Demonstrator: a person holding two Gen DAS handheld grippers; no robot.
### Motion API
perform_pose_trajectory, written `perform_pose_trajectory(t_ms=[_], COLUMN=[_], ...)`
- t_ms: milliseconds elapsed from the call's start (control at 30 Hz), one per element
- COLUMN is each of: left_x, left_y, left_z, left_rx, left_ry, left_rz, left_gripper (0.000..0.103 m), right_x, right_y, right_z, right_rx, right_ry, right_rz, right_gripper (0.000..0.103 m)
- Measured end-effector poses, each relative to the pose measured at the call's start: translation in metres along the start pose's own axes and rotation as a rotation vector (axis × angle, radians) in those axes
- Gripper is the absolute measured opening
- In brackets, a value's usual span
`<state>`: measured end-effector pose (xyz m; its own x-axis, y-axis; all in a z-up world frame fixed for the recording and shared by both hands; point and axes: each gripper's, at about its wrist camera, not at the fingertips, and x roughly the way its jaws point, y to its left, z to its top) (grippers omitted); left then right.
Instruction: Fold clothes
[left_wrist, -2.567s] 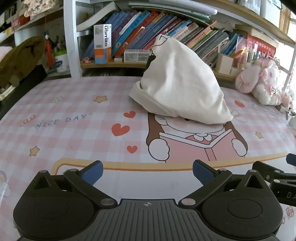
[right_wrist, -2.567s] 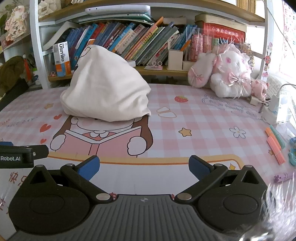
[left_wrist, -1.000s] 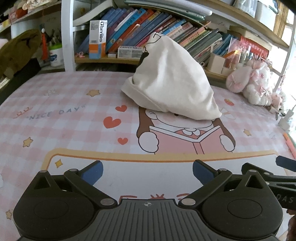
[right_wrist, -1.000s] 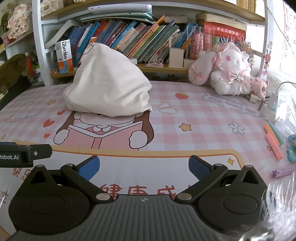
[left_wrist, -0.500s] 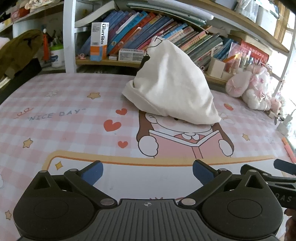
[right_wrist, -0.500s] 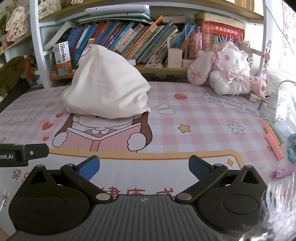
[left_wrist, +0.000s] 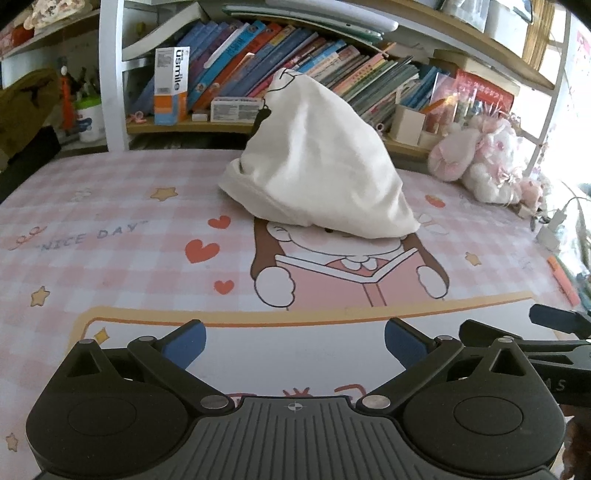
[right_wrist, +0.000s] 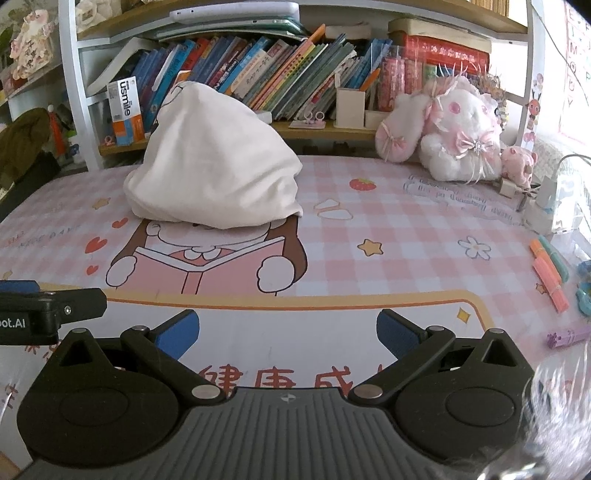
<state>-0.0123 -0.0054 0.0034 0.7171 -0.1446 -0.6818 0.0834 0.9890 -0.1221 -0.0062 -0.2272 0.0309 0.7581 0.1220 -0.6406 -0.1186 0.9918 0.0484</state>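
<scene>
As seen from both wrist cameras:

- Left gripper (left_wrist: 294, 341): fingers spread wide, blue pads (left_wrist: 184, 341) apart, nothing between them; held low over the near part of the bench (left_wrist: 110, 206).
- Right gripper (right_wrist: 287, 332): likewise spread wide and empty; just to the right of the left gripper, its black finger showing at the right edge of the left wrist view.
- Cream cloth bundle (left_wrist: 321, 166): heaped in a cone-shaped mound, well ahead of both grippers, slightly right of centre for the left gripper and left of centre for the right one (right_wrist: 212, 162). Resting on the bench, touched by neither gripper. Dark cord or tag near its peak; garment type not discernible.
- Bench cover: pink checked mat with hearts, stars, "NICE DAY" lettering and a cartoon figure reading a book (left_wrist: 351, 273), partly under the bundle's near edge.
- Bookshelf (right_wrist: 258, 74): beyond the bundle, packed with leaning books; orange-and-white "usmile" box (left_wrist: 171, 85) far ahead left.
- Pink-and-white plush toy (right_wrist: 454, 133): far ahead right of the right gripper, at the back of the bench.
- Coloured pens (right_wrist: 550, 273): on the bench, right of the right gripper.
</scene>
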Motion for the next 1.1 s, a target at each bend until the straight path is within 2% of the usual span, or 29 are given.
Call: perform_pose_trajectory(t_ms=[900, 1100], left_x=[0.023, 0.022], left_y=[0.010, 0.005], left_z=[-0.001, -0.003], left_rx=[-0.038, -0.010], left_ry=[0.111, 0.086], left_rz=[0.029, 0.069], left_gripper=[0.103, 0.103], right_x=[0.019, 0.020], right_y=[0.009, 0.012], right_z=[0.003, 0.003], right_rx=[-0.041, -0.055], right_ry=[0.050, 0.063], right_rz=[0.062, 0.080], right_gripper=[0.103, 0.103])
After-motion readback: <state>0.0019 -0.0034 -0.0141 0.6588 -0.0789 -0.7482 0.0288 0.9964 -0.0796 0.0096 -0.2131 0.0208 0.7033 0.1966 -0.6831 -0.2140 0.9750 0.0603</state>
